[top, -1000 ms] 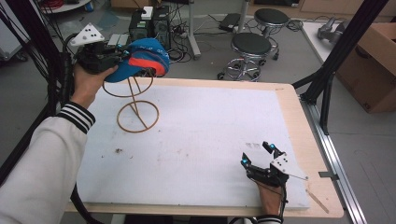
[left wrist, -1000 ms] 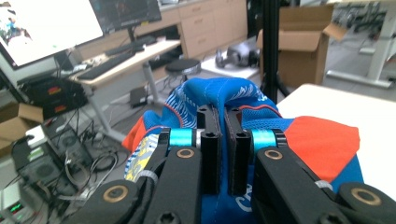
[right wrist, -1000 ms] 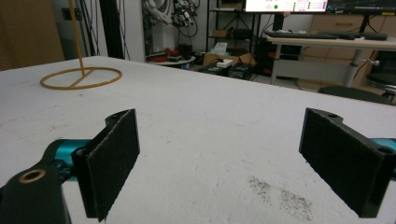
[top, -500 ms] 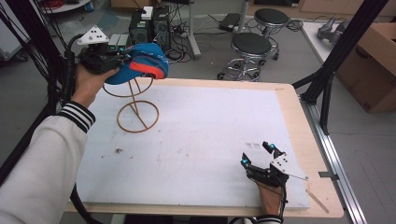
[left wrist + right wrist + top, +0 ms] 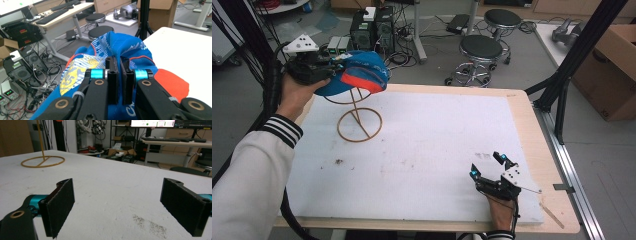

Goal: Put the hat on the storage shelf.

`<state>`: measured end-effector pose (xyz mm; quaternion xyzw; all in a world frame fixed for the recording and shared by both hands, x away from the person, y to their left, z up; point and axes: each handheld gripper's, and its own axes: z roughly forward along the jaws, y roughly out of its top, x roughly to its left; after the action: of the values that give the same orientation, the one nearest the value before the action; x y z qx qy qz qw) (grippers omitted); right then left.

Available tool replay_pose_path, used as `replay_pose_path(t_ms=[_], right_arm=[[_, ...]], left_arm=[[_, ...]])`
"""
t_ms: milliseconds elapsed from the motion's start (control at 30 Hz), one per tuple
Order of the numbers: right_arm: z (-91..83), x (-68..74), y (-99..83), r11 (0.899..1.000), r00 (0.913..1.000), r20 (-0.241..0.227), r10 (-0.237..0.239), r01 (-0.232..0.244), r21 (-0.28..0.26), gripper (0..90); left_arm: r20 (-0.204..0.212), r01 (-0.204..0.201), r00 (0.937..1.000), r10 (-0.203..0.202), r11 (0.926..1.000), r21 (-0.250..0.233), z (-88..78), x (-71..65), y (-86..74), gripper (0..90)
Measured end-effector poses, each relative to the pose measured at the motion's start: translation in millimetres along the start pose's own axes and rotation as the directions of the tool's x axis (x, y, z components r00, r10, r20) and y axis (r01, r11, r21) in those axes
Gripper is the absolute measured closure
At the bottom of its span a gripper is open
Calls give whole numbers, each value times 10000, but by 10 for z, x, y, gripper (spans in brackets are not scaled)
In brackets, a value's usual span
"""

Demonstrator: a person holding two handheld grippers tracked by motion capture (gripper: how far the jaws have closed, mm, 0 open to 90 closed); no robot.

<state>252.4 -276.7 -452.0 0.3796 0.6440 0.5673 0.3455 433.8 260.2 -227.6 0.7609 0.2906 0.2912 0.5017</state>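
Cap at stand, step: seating or lifting, cannot tell which.
Left tool (image 5: pixel 119 77) pinches cap (image 5: pixel 357 74) cloth atop wire stand (image 5: pixel 358 120), far left of surface (image 5: pixel 437 150). Right tool (image 5: pixel 487 166) spread, idle, resting near edge. Next move calls for clearing the stand's top ring.

The cap (image 5: pixel 357 75) was printed blue cloth with an orange brim; its stand (image 5: pixel 358 121) looked like thin tan wire. The table (image 5: pixel 527 125) showed pale wood around a matt white, speckled mat (image 5: pixel 427 145)
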Motion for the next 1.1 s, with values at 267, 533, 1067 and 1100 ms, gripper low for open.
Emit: replay_pose_path(t_ms=[267, 533, 1067, 1100], right_arm=[[-1, 4, 0, 10000, 10000, 27, 2, -2, -2, 114], [1, 7, 1, 10000, 10000, 30, -42, 42, 0, 114], [3, 8, 1, 10000, 9999, 54, -97, 97, -8, 114], [3, 8, 1, 10000, 9999, 57, -89, 89, -5, 114]], left_arm=[[-96, 431, 9990, -432, 9990, -92, -148, 112, -157, 863], [-125, 849, 9963, -856, 9954, -435, -257, 189, -336, 862], [-188, 1695, 9850, -1717, 9819, -840, -329, 365, -520, 844], [-262, 1709, 9845, -1735, 9819, -816, -330, 366, -521, 842]])
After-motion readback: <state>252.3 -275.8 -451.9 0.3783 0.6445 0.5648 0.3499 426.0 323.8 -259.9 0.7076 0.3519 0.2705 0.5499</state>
